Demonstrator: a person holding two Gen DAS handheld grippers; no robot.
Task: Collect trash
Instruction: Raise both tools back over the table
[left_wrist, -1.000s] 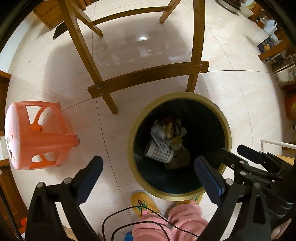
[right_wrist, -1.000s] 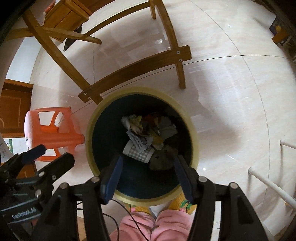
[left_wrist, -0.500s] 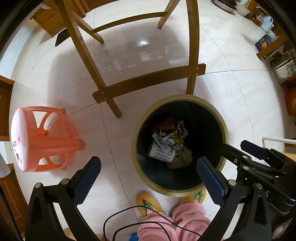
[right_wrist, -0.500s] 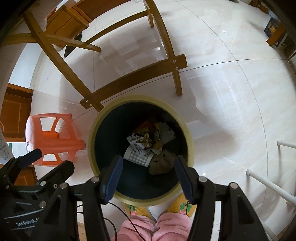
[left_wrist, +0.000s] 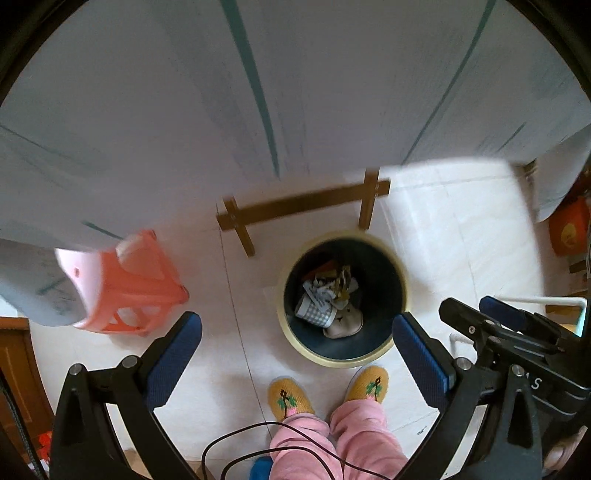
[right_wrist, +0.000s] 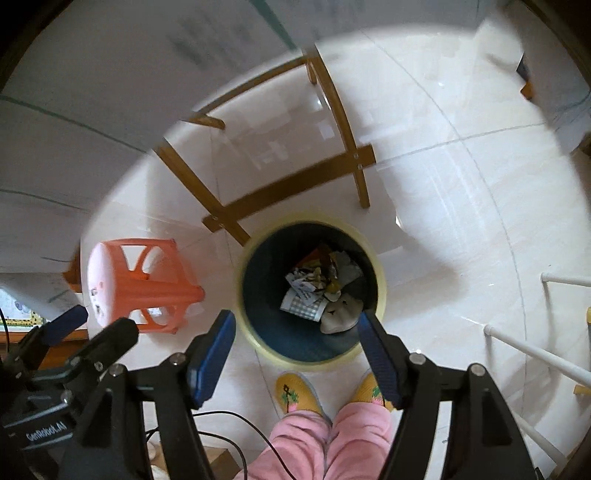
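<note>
With both grippers lifted clear of the waste bin (right_wrist: 380, 291) since a second ago, trash (right_wrist: 317, 291) lying at its bottom, left gripper (left_wrist: 295, 354) jaws wide and empty, right gripper (right_wrist: 295, 354) jaws opening, empty: drop apparently done.

My feet (left_wrist: 325, 393) stand at lower centre, the bin (left_wrist: 341, 299) just above them holding trash (left_wrist: 327, 295), stool (left_wrist: 136, 284) left.
</note>
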